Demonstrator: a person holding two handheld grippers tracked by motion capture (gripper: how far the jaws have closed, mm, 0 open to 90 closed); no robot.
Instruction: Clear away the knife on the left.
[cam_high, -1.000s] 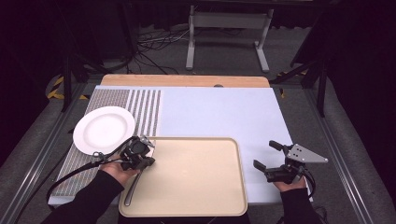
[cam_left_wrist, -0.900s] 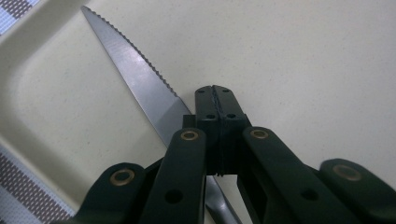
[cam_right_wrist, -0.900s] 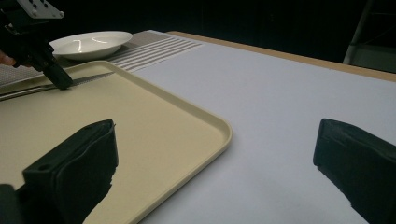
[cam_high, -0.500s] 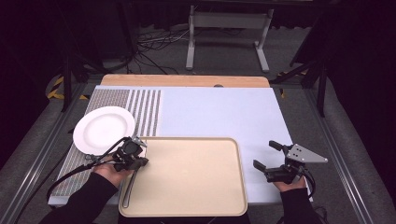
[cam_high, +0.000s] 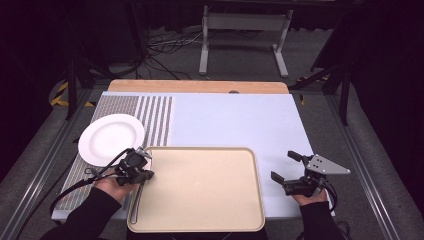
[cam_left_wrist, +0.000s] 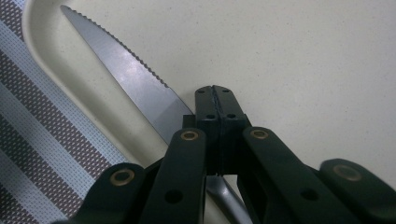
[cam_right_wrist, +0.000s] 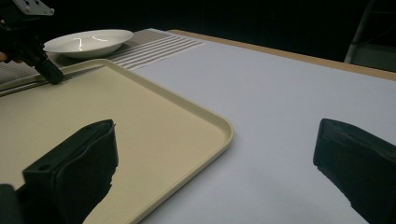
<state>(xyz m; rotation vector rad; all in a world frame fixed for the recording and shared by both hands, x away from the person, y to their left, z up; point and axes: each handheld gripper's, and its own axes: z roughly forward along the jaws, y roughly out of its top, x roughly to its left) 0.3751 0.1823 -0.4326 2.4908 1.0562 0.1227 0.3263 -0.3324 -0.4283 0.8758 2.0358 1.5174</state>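
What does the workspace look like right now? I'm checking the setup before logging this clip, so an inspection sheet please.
Surface: white table top with a striped mat at its left.
Job's things: serrated knife lying along the left edge of the beige tray; white plate beside the tray, bare.
Clutter: nothing seen.
Grippers: left hand-held gripper shut on the knife near the handle end of the blade; right hand-held gripper open, right of the tray, holding nothing.
Cables: black cable trails from the left hand-held gripper; loose cables on the floor.
Surroundings: dark room, metal stand behind the table.
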